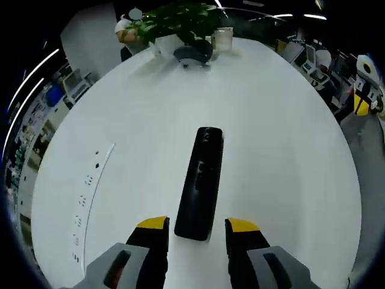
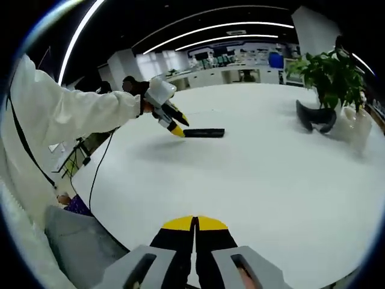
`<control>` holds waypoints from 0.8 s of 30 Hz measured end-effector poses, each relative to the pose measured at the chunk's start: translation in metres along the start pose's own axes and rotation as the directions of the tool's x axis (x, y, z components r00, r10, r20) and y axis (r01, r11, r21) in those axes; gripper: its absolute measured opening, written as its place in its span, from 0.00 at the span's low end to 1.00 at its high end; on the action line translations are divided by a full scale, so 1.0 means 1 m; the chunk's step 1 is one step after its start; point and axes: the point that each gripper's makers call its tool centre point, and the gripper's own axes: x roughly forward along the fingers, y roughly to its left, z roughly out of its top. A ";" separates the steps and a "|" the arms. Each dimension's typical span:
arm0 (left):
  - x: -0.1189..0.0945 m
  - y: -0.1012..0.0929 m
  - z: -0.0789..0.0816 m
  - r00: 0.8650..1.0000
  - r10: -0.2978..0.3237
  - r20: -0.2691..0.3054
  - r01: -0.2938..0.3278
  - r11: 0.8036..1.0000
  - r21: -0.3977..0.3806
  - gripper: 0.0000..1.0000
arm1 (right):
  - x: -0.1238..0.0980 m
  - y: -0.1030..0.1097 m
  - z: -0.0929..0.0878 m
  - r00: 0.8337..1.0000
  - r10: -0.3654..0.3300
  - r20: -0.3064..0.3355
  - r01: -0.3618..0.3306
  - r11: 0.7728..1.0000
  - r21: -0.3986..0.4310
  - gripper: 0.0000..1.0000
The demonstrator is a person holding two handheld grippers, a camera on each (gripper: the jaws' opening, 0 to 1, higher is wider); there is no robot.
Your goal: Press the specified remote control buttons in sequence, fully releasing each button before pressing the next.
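— On the white counter (image 1: 289, 150), where does the remote control (image 1: 201, 183) lie?
— Flat and lengthwise, its near end between the yellow tips of the left tongs (image 1: 198, 226), which are spread apart on either side of it; I cannot tell whether they touch it.
— And from the right gripper view?
— The remote control (image 2: 204, 133) is well off across the counter (image 2: 271, 180), with the left tongs (image 2: 177, 130) slanting down at its end, held by a person's white sleeve (image 2: 72, 111). The right tongs (image 2: 195, 226) are pressed together, holding nothing.
— Beyond it?
— A potted plant (image 1: 177, 21), a dark curved object (image 1: 192, 55) and a pale cup (image 1: 222, 38) at the far edge.
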 end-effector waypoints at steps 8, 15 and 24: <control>0.007 -0.003 -0.010 0.997 -0.052 -0.065 0.053 0.999 0.008 0.33 | -0.003 -0.001 -0.002 1.000 -0.005 0.001 0.005 1.000 0.012 0.00; 0.004 0.000 -0.009 0.996 -0.059 -0.062 0.058 0.998 -0.013 0.26 | -0.003 0.001 0.000 1.000 0.000 0.002 0.000 1.000 0.010 0.00; 0.005 -0.003 -0.008 0.997 -0.047 -0.063 0.049 0.998 0.033 0.22 | -0.006 0.010 0.007 1.000 0.016 0.026 -0.015 1.000 -0.013 0.00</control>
